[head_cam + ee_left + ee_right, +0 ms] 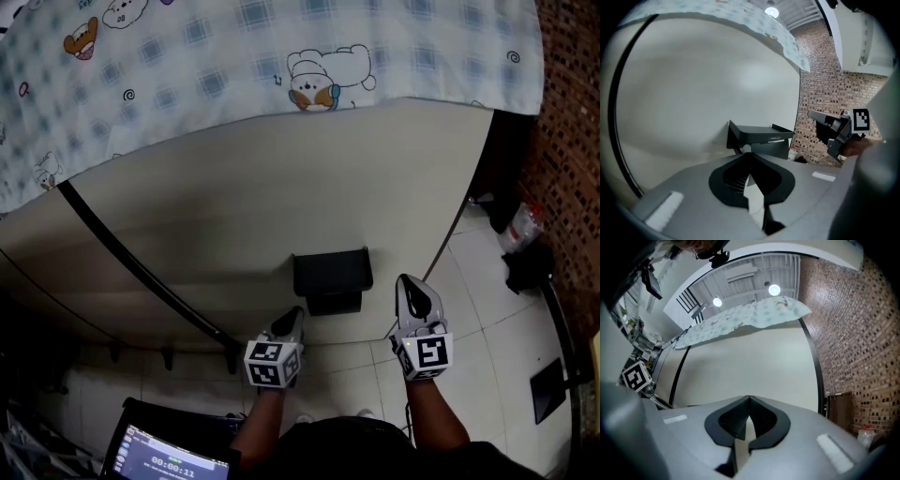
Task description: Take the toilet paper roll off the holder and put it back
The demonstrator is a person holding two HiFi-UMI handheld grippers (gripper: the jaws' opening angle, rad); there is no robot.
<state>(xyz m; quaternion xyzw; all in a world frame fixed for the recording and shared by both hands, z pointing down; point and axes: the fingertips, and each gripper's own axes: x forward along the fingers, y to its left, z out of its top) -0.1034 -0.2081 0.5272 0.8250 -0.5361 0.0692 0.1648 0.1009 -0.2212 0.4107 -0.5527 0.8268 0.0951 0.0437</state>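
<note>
A black wall-mounted holder (pixel 331 277) with a flat shelf on top hangs on the beige wall (pixel 281 187); in the left gripper view the holder (pixel 759 138) sits just ahead of the jaws. I cannot make out a toilet paper roll on it. My left gripper (pixel 295 314) is below and left of the holder, jaws shut with nothing between them (pixel 750 153). To the holder's right, my right gripper (pixel 410 281) is also shut and empty (pixel 749 398), facing bare wall. Neither gripper touches the holder.
A blue-checked cartoon cloth (pixel 234 56) drapes over the top of the wall. A black strip (pixel 131 262) runs diagonally down the wall. Brick wall (pixel 572 94) at right; a plastic bottle (pixel 520 225) and dark objects (pixel 530 267) on the tiled floor. A screen (pixel 169 459) sits bottom left.
</note>
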